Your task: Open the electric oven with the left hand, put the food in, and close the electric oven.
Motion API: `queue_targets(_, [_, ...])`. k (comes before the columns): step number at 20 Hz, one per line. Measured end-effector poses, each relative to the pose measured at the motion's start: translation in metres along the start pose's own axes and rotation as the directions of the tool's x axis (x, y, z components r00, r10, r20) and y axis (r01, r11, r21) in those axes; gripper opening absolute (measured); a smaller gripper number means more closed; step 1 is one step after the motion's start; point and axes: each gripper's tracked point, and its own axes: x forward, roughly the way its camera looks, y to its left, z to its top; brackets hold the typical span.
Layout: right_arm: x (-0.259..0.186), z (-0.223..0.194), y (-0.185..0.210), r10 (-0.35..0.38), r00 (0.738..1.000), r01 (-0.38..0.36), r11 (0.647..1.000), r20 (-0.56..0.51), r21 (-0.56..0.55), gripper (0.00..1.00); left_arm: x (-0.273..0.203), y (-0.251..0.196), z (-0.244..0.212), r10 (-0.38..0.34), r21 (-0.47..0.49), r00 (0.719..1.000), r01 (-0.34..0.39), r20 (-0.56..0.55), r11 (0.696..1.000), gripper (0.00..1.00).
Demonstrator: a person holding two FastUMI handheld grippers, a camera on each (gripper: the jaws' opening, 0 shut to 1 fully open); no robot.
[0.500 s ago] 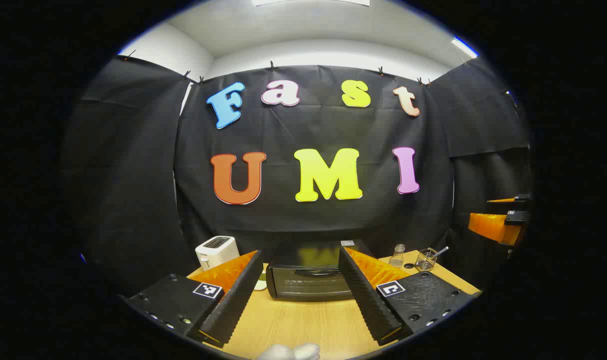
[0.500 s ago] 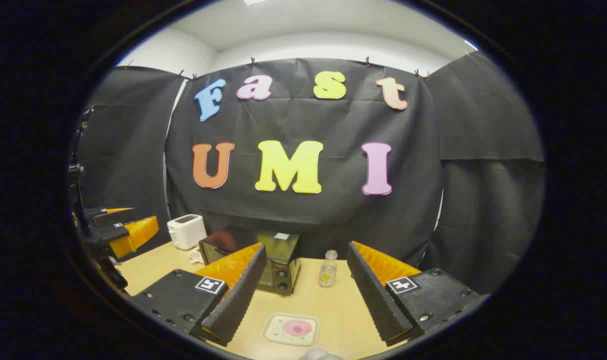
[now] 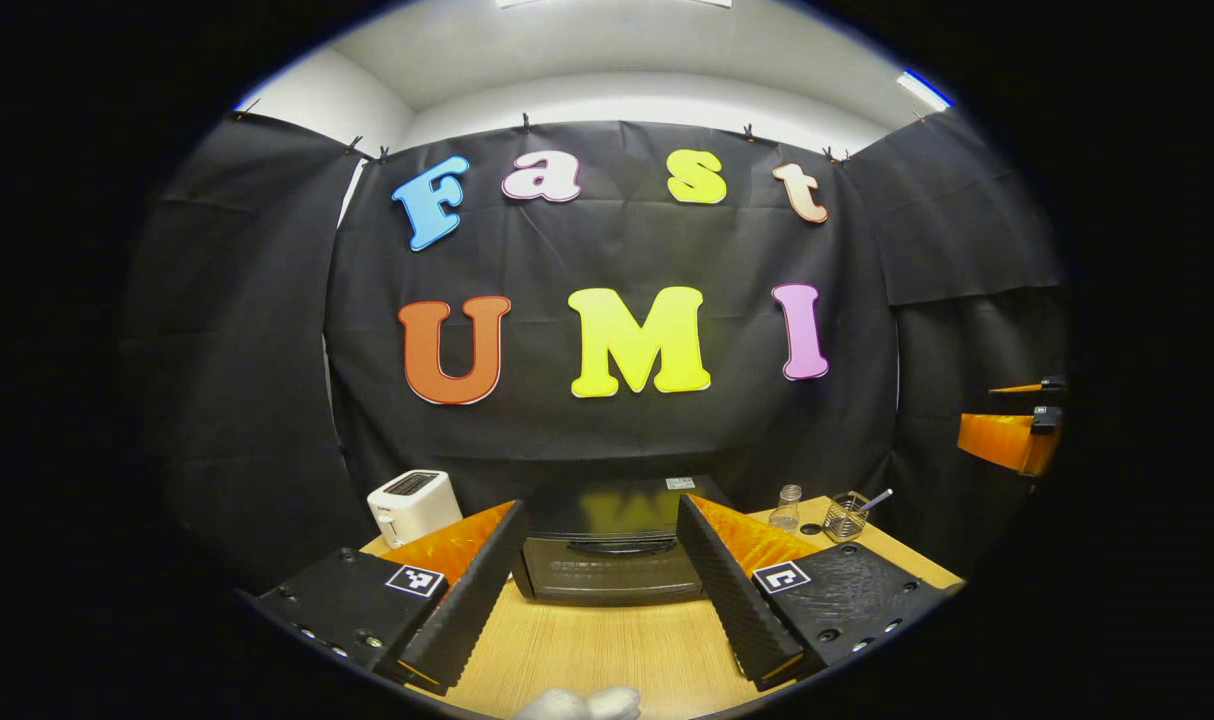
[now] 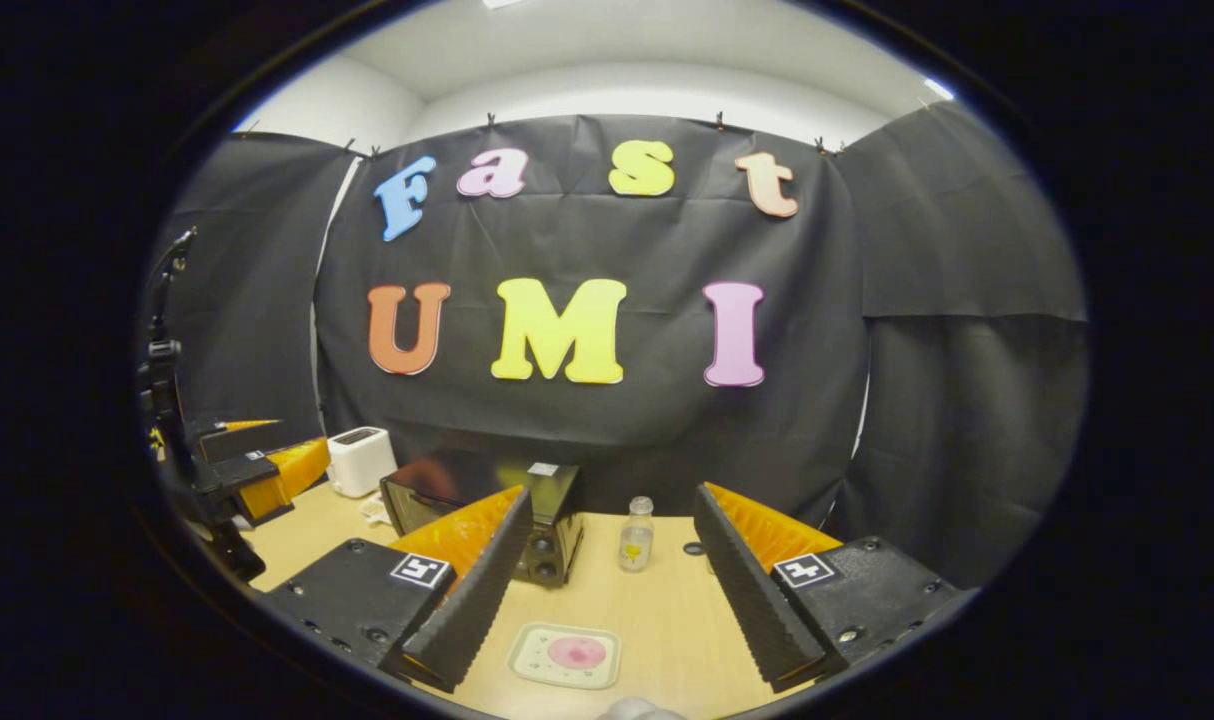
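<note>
Oven [image 3: 612, 545] sits dead ahead of my left tool [image 3: 602, 590], door shut, its handle [image 3: 612, 547] a horizontal bar running across the gap between my spread fingers. Left tool is open, holding nothing, hovering over the wooden surface [image 3: 607, 650] with the oven framed between its fingers. From the right gripper view the oven [image 4: 487, 510] lies ahead and to the left, so my left hand is the nearer one, I judge. Food plate [image 4: 565, 655] lies on the surface just below my right tool [image 4: 612, 600], also open and empty. Small bottle [image 4: 635, 535] stands right of the oven, toaster [image 4: 360, 460] left. Next I'd push the left tool straight forward onto the handle.
</note>
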Motion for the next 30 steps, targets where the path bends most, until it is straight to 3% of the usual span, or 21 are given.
queue_targets(9, [-0.009, 0.006, -0.025, -0.078, 0.996, 0.078, 0.997, -0.035, -0.008, 1.00, 0.096, -0.021, -0.041, -0.054, -0.021, 0.998, 0.053, -0.039, 0.998, 0.96])
queue_targets(10, [-0.011, 0.008, -0.029, -0.094, 0.995, 0.094, 0.996, -0.039, -0.010, 1.00, 0.110, -0.022, -0.049, -0.057, -0.026, 0.997, 0.055, -0.049, 0.998, 1.00])
queue_targets(11, [-0.014, 0.009, -0.033, -0.114, 0.993, 0.114, 0.993, -0.043, -0.014, 0.99, 0.123, -0.025, -0.057, -0.063, -0.033, 0.996, 0.061, -0.063, 0.998, 0.96])
queue_targets(19, [-0.041, 0.004, -0.056, -0.224, 0.971, 0.224, 0.975, -0.081, -0.014, 1.00, 0.203, -0.029, -0.139, -0.062, -0.060, 0.976, 0.051, -0.208, 0.997, 0.97])
queue_targets(23, [-0.051, -0.004, -0.060, -0.251, 0.963, 0.251, 0.968, -0.098, -0.012, 1.00, 0.212, -0.027, -0.164, -0.045, -0.039, 0.961, 0.035, -0.274, 0.999, 0.97])
queue_targets(30, [-0.053, -0.006, -0.047, -0.230, 0.968, 0.233, 0.972, -0.099, 0.013, 1.00, 0.209, -0.027, -0.166, -0.058, -0.026, 0.949, 0.052, -0.311, 0.998, 0.96])
